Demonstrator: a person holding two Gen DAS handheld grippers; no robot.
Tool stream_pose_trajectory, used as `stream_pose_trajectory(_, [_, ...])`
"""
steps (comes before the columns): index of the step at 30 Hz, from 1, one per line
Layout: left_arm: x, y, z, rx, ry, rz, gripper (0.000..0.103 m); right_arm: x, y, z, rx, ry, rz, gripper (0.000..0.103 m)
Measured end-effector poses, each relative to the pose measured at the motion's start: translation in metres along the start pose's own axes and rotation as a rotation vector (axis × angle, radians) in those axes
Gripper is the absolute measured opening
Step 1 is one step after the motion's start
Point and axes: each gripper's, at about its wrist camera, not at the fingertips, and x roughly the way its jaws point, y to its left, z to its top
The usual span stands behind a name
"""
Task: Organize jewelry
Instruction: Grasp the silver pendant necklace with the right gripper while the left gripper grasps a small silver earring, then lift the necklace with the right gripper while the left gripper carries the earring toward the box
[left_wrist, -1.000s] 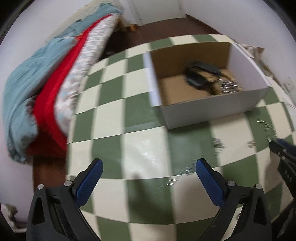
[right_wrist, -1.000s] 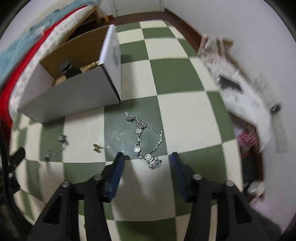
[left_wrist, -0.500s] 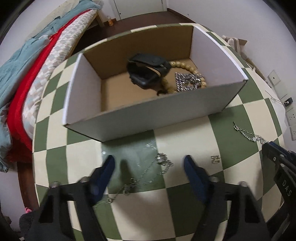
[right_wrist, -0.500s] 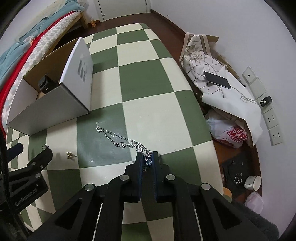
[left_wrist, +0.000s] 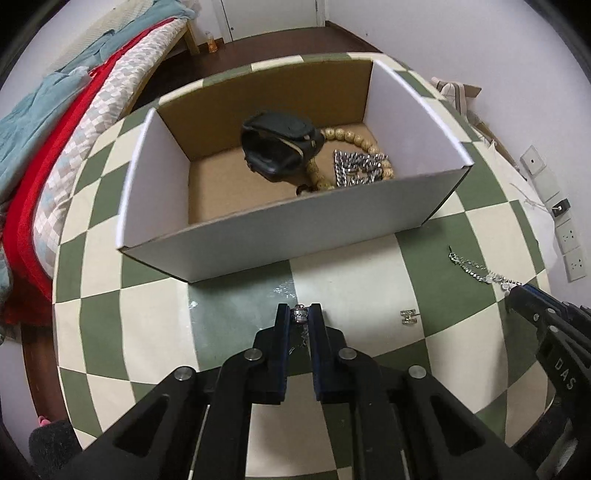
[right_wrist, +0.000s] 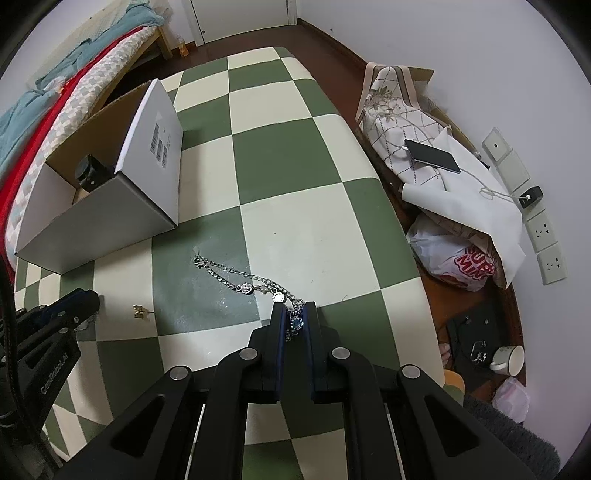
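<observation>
My left gripper (left_wrist: 300, 314) is shut on a thin silver chain (left_wrist: 300, 314) just in front of the white cardboard box (left_wrist: 295, 229). The box holds a black watch (left_wrist: 280, 147), a wooden bead bracelet (left_wrist: 347, 138) and a silver chain bracelet (left_wrist: 354, 168). My right gripper (right_wrist: 293, 314) is shut on one end of a silver necklace (right_wrist: 240, 280) with a blue stone; the rest trails left on the checked table. The necklace also shows in the left wrist view (left_wrist: 476, 267). A small gold earring (right_wrist: 139, 311) lies between the grippers, also seen in the left wrist view (left_wrist: 408, 316).
The green-and-cream checked table (right_wrist: 288, 155) ends close on the right. Bags (right_wrist: 454, 254), a phone (right_wrist: 432, 155) and a cup (right_wrist: 508, 358) lie on the floor beyond it. A bed with red and blue bedding (left_wrist: 55, 122) stands to the left of the box.
My left gripper moved in towards the box and closed on the thin chain. My right gripper closed on the necklace's end and drew it back, stretching it out.
</observation>
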Motion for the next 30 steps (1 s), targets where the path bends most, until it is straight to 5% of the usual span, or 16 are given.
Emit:
stream_pose_trajectory(19, [-0.120,0.024,-0.008,-0.028,-0.196,-0.032,0.007,-0.115,0.010,0.007,-0.010,-0.197,0.155,0.009])
stream_pose_trajectory(30, [-0.169,0.055,0.036,-0.105,-0.265,-0.111,0.007,-0.171,0.047,0.036,-0.079,-0.277,0.253,0.009])
